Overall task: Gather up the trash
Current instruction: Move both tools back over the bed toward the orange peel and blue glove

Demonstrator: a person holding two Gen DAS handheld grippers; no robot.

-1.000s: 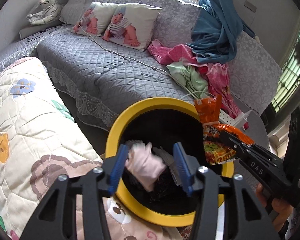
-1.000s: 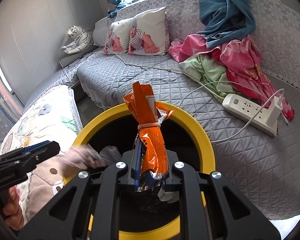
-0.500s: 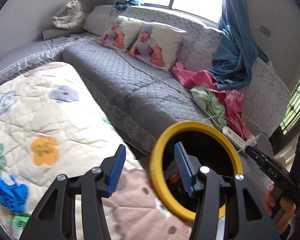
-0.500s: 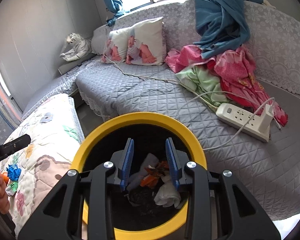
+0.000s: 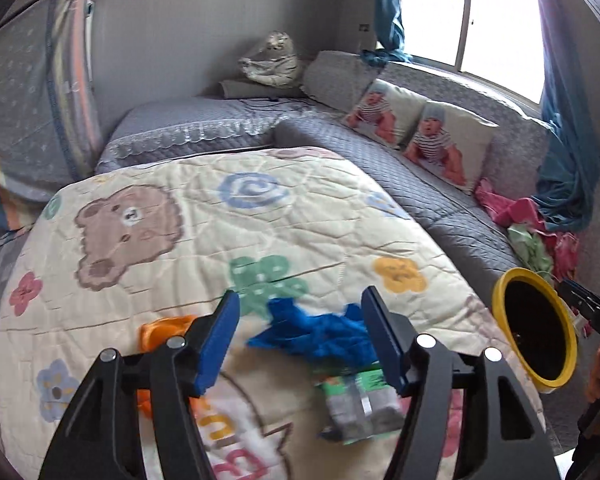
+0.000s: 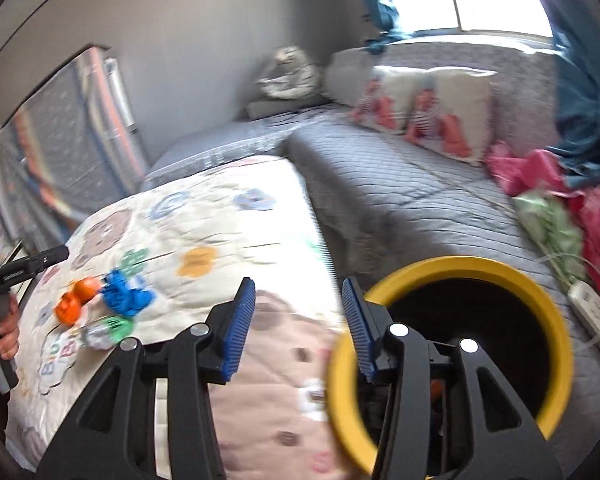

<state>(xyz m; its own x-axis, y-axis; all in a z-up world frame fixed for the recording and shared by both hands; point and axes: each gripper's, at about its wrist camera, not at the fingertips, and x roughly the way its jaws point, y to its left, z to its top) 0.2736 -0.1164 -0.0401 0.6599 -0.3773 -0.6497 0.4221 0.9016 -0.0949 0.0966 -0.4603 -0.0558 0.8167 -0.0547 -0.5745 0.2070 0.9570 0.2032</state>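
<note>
Your left claw point(image 5: 300, 340) — spread, over blue crumpled trash point(image 5: 320, 336) on the quilt point(image 5: 180, 208). Your right claw point(image 6: 298, 320) — spread, empty, beside the yellow-rimmed bin point(image 6: 532, 288).

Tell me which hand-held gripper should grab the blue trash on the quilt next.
Left. The left hand-held gripper is open right over the blue trash, which lies between its fingers. The right hand-held gripper, also open, sits by the yellow bin, farther away.

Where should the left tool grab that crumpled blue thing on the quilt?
Judging by its pose, pinch the raised crumpled middle of the blue trash from above. It lies low and wide on the quilt, already between the open left tool fingers.
</note>
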